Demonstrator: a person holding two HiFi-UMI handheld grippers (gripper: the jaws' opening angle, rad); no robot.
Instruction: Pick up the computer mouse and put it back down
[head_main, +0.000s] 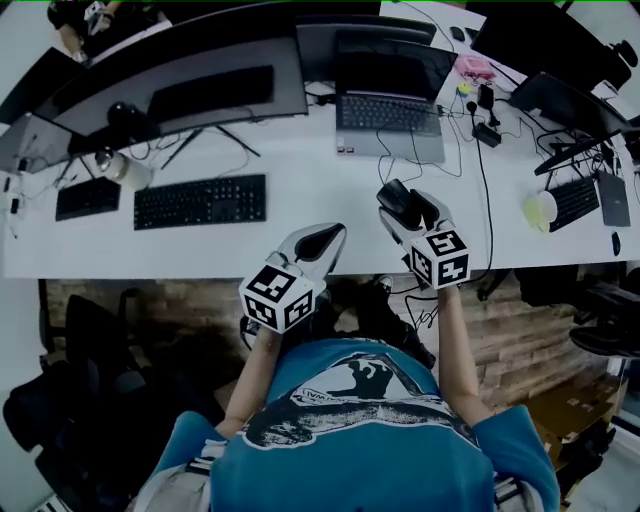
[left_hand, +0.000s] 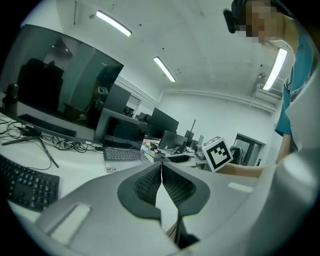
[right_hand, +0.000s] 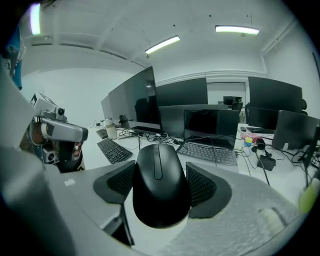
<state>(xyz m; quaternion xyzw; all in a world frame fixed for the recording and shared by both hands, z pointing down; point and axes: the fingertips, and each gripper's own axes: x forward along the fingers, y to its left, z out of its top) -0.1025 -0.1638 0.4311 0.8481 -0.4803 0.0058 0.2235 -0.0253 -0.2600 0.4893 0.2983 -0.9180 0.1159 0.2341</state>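
The right gripper (head_main: 402, 208) is clamped on the mouse (right_hand: 160, 185), its jaws pressing both sides, over the desk (head_main: 300, 170) in front of the laptop (head_main: 390, 112). The left gripper (head_main: 325, 238), jaws together and empty, sits farther from the laptop, near the desk edge.

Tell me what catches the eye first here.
The black computer mouse stands out first, clamped between the jaws of the right gripper near the front edge of the white desk, short of the open laptop. Next comes the left gripper beside it, jaws shut on nothing. A black keyboard lies left of the laptop.
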